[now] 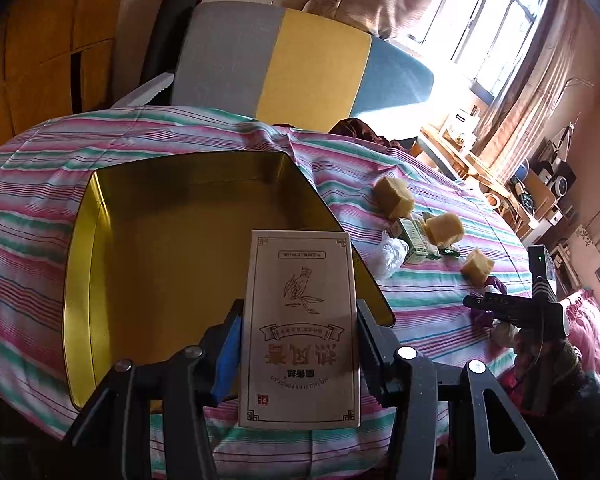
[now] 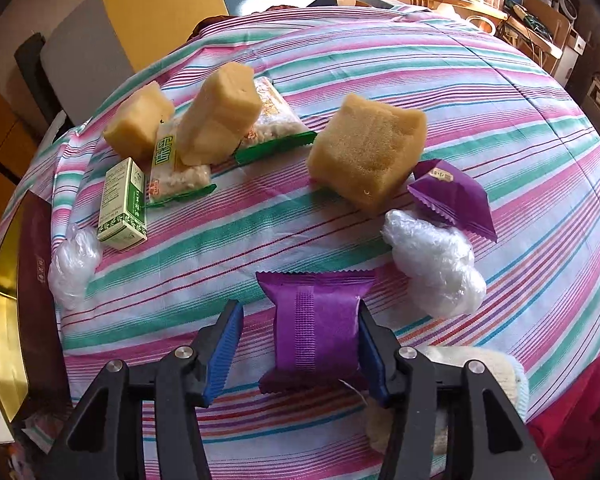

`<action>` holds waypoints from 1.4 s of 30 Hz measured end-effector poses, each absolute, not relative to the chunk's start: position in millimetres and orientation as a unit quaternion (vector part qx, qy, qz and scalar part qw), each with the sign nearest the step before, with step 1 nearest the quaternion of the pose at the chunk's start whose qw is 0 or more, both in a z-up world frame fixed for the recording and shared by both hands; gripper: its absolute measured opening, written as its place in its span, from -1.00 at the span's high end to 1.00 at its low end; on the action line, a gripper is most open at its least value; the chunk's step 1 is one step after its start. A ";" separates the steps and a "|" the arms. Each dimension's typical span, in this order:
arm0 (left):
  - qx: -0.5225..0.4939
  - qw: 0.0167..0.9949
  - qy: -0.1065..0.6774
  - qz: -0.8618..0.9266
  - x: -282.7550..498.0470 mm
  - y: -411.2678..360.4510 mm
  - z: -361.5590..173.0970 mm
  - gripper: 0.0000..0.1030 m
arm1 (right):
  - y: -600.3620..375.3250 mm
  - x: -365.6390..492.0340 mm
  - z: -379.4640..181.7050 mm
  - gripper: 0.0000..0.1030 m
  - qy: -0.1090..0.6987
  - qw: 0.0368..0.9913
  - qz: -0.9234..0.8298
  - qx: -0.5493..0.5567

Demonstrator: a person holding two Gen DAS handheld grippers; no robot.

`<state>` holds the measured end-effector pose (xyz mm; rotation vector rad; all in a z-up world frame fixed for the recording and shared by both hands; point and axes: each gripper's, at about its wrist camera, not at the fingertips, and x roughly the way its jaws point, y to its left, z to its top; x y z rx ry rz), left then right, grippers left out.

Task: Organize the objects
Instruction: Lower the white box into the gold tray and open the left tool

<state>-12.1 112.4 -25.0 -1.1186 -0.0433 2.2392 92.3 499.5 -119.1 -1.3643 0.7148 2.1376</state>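
My left gripper (image 1: pixel 300 340) is shut on a beige printed box (image 1: pixel 300 320), held upright over the near edge of an open gold tin (image 1: pixel 78 280). In the right wrist view a purple packet (image 2: pixel 316 320) lies on the striped cloth between the fingers of my right gripper (image 2: pixel 299 320). The right pad is against the packet, while the left pad stands apart from it. Beyond lie three yellow sponge blocks (image 2: pixel 370 152), a small green-and-white box (image 2: pixel 124 204), two snack packets (image 2: pixel 180 164), another purple packet (image 2: pixel 452 196) and crumpled clear plastic (image 2: pixel 436 264).
The striped cloth (image 2: pixel 500 92) covers a round table. A chair (image 1: pixel 276 60) with grey, yellow and blue panels stands behind it. The tin's dark red side (image 2: pixel 36 300) shows at the left of the right wrist view. Cluttered shelves (image 1: pixel 540 184) stand by the window.
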 end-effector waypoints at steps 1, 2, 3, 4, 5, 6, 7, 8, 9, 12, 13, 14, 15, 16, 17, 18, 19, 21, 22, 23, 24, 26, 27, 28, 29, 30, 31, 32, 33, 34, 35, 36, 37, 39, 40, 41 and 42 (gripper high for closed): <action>-0.425 0.312 -0.016 0.850 -11.9 111.9 -25.3 -0.01 | 501.2 93.5 -118.7 -0.07 0.265 0.251 0.786 -0.499; -0.425 0.312 -0.016 0.850 -12.0 111.1 -25.4 -0.01 | 502.2 94.2 -118.3 -0.06 0.267 0.250 0.786 -0.498; -0.425 0.312 -0.015 0.850 -11.6 111.0 -25.6 -0.01 | 502.2 94.1 -118.1 -0.05 0.264 0.249 0.787 -0.500; -0.425 0.311 -0.014 0.850 -11.1 111.0 -26.1 -0.01 | 501.3 93.5 -118.1 0.01 0.256 0.248 0.786 -0.505; -0.426 0.310 -0.013 0.850 -12.1 111.3 -26.1 -0.01 | 497.9 91.9 -119.7 0.29 0.242 0.251 0.785 -0.512; -0.427 0.309 -0.014 0.850 -11.7 111.3 -26.7 -0.01 | 493.9 90.1 -121.5 0.32 0.223 0.257 0.784 -0.520; -0.427 0.308 -0.014 0.850 -12.2 111.3 -27.0 -0.01 | 490.1 88.1 -121.9 0.32 0.207 0.259 0.785 -0.523; -0.427 0.307 -0.014 0.851 -12.5 110.6 -27.0 -0.01 | 486.7 86.0 -122.3 0.33 0.194 0.258 0.786 -0.527; -0.427 0.305 -0.013 0.852 -12.9 110.2 -26.7 -0.01 | 483.9 84.1 -122.6 0.33 0.184 0.257 0.787 -0.530; -0.425 0.298 -0.014 0.855 -14.4 107.1 -25.2 -0.01 | 481.3 81.1 -123.5 0.32 0.173 0.251 0.787 -0.536; -0.424 0.294 -0.014 0.856 -15.2 105.5 -24.9 -0.01 | 482.3 81.1 -123.7 0.32 0.176 0.250 0.787 -0.536; -0.424 0.291 -0.015 0.858 -16.2 103.8 -24.8 -0.01 | 483.2 81.0 -124.0 0.32 0.177 0.248 0.787 -0.537; -0.424 0.287 -0.016 0.859 -18.0 101.6 -24.7 -0.01 | 483.7 80.8 -124.4 0.32 0.177 0.247 0.786 -0.539; -0.424 0.283 -0.018 0.860 -20.9 98.6 -24.7 -0.01 | 483.7 80.5 -124.4 0.32 0.175 0.246 0.786 -0.540; -0.424 0.277 -0.020 0.862 -24.4 95.1 -24.7 -0.01 | 483.0 79.9 -124.6 0.32 0.171 0.246 0.785 -0.542; -0.424 0.269 -0.021 0.865 -28.3 90.9 -24.9 -0.01 | 482.0 79.0 -124.8 0.32 0.164 0.247 0.786 -0.543; -0.424 0.259 -0.022 0.867 -33.6 86.9 -25.2 -0.01 | 481.1 78.2 -125.0 0.32 0.158 0.248 0.786 -0.544; -0.426 0.240 -0.023 0.872 -47.0 78.5 -25.6 -0.01 | 480.8 77.3 -124.8 0.33 0.151 0.248 0.787 -0.544; -0.425 0.231 -0.024 0.875 -54.6 74.5 -25.3 -0.01 | 481.2 77.2 -124.6 0.33 0.150 0.248 0.788 -0.543; -0.424 0.220 -0.020 0.878 -62.8 71.5 -25.6 -0.01 | 481.9 77.0 -124.5 0.33 0.149 0.248 0.788 -0.543; -0.424 0.209 -0.016 0.881 -71.8 68.5 -26.2 -0.01 | 482.3 76.6 -124.3 0.33 0.148 0.248 0.789 -0.543; -0.427 0.192 -0.017 0.883 -91.0 63.7 -29.1 -0.01 | 482.6 75.6 -123.9 0.33 0.142 0.248 0.790 -0.543; -0.429 0.183 -0.015 0.885 -101.1 62.5 -31.1 -0.01 | 482.7 75.0 -123.7 0.33 0.138 0.248 0.790 -0.543; -0.430 0.172 -0.013 0.886 -109.7 61.5 -34.3 -0.01 | 482.9 74.3 -123.5 0.33 0.135 0.248 0.791 -0.543; -0.433 0.164 -0.011 0.886 -118.6 61.1 -37.2 -0.01 | 483.1 73.6 -123.3 0.33 0.132 0.248 0.791 -0.543; -0.436 0.159 -0.011 0.886 -127.1 61.1 -40.5 -0.01 | 483.4 72.9 -123.1 0.33 0.129 0.248 0.791 -0.544; -0.439 0.152 -0.010 0.885 -135.3 61.6 -43.9 -0.01 | 483.6 72.1 -123.0 0.33 0.124 0.247 0.792 -0.544; -0.443 0.146 -0.009 0.884 -143.1 61.8 -47.5 -0.01 | 483.7 71.1 -122.8 0.33 0.120 0.247 0.792 -0.545; -0.449 0.139 -0.008 0.883 -151.8 61.9 -51.5 -0.01 | 483.9 70.2 -122.6 0.33 0.115 0.248 0.792 -0.546; -0.454 0.135 -0.008 0.881 -159.7 62.5 -54.7 -0.01 | 484.2 69.4 -122.5 0.33 0.111 0.248 0.792 -0.546; -0.458 0.129 -0.006 0.880 -167.9 63.5 -58.2 -0.01 | 484.3 67.6 -122.4 0.33 0.108 0.248 0.792 -0.547; -0.460 0.122 0.000 0.879 -175.6 65.1 -61.3 -0.01 | 484.6 65.9 -122.3 0.33 0.106 0.248 0.792 -0.547; -0.463 0.114 0.007 0.879 -183.1 67.0 -64.9 -0.01 | 484.2 64.0 -123.2 0.33 0.105 0.249 0.792 -0.548; -0.473 0.107 0.009 0.875 -197.3 69.1 -72.2 -0.01 | 485.6 63.8 -123.7 0.33 0.102 0.249 0.792 -0.548; -0.478 0.103 0.009 0.872 -204.1 69.7 -75.7 -0.01 | 489.0 63.5 -123.8 0.33 0.101 0.248 0.792 -0.548; -0.482 0.098 0.010 0.871 -209.7 70.5 -78.9 -0.01 | 488.9 63.7 -127.3 0.33 0.100 0.248 0.793 -0.548; -0.484 0.092 0.013 0.870 -214.1 71.5 -81.6 -0.01 | 487.2 63.7 -129.3 0.33 0.098 0.248 0.793 -0.548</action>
